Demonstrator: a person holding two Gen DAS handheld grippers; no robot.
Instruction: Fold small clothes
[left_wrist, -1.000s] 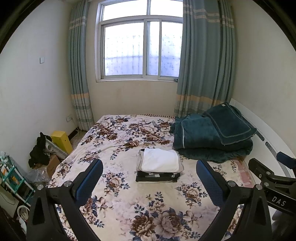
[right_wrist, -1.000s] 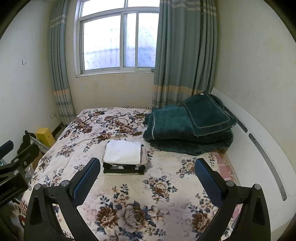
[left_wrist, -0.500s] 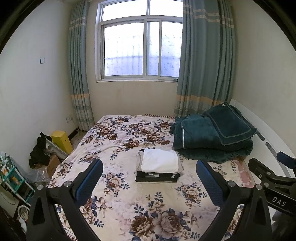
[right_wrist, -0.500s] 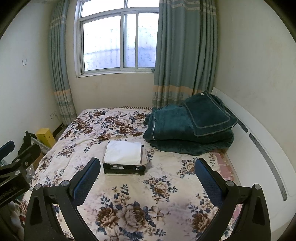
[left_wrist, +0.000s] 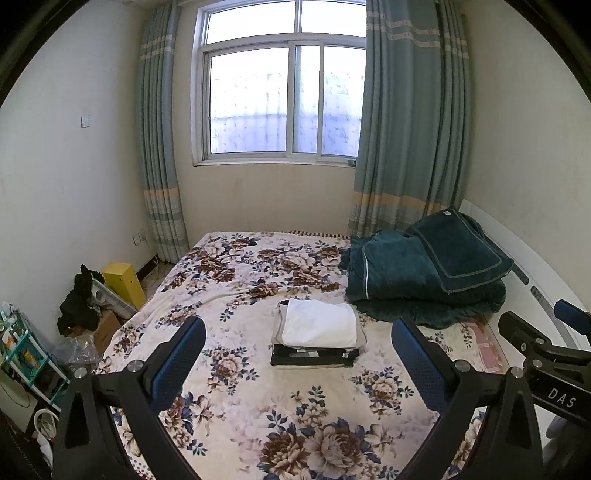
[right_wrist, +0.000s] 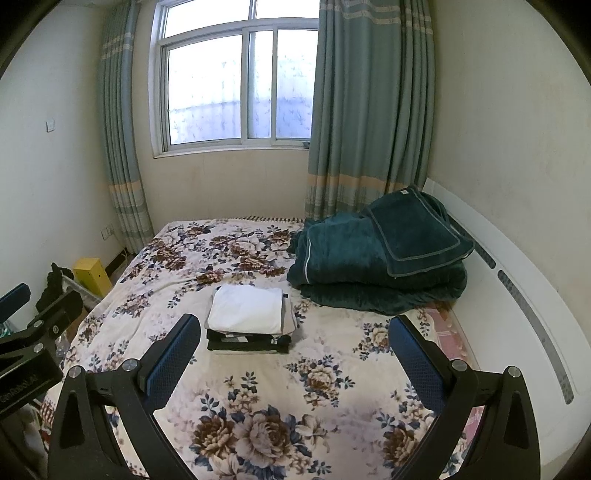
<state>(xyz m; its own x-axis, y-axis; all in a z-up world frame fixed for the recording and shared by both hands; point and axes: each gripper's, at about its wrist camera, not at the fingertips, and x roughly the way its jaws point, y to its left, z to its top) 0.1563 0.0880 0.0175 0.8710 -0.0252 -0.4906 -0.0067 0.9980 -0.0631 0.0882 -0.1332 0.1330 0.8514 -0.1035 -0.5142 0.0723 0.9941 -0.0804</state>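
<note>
A stack of folded small clothes (left_wrist: 317, 338), white piece on top and dark ones below, lies in the middle of the floral bed (left_wrist: 258, 413); it also shows in the right wrist view (right_wrist: 248, 319). My left gripper (left_wrist: 297, 341) is open and empty, held above the bed's near part, short of the stack. My right gripper (right_wrist: 293, 338) is open and empty, also back from the stack, with the stack toward its left finger. Each gripper shows at the edge of the other's view.
A folded dark green blanket (left_wrist: 424, 277) sits at the bed's far right by the white headboard (right_wrist: 517, 295). A yellow box (left_wrist: 123, 282), dark clothes and clutter stand on the floor left of the bed. Window and curtains are behind.
</note>
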